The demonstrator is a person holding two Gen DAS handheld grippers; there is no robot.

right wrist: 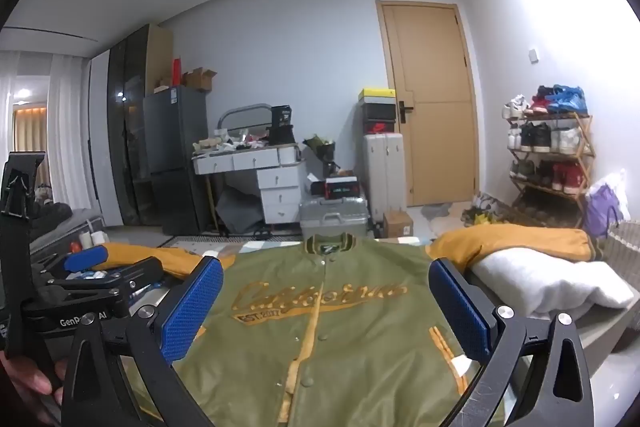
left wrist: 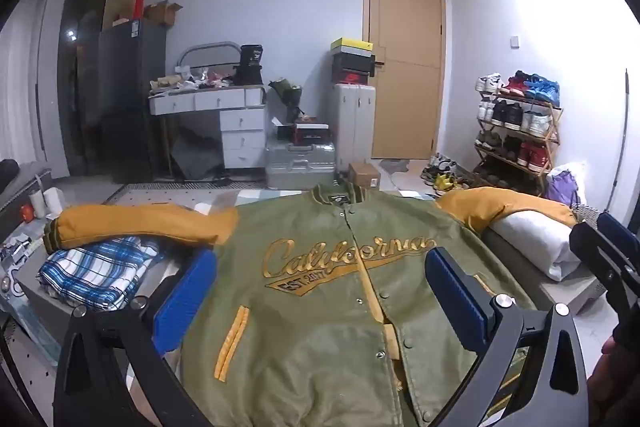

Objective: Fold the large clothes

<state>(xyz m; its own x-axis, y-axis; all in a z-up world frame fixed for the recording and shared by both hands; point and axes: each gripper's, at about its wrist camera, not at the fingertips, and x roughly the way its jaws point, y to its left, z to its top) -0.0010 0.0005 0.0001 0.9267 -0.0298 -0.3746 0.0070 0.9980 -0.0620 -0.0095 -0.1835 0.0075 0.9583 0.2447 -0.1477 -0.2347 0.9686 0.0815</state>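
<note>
Jacket (left wrist: 340,291) lies flat, front up, collar at 12 o'clock, sleeves out to 9 and 3, on the bed (left wrist: 568,291). L gripper (left wrist: 320,291) hovers over its chest, jaws spread wide, nothing btwn them. R gripper (right wrist: 326,303) same: spread, empty, above jacket. Plaid shirt (left wrist: 96,271) folded at 9 o'clock, just under left-view sleeve. White pillow (left wrist: 532,243) at 3 o'clock under other sleeve.
</note>
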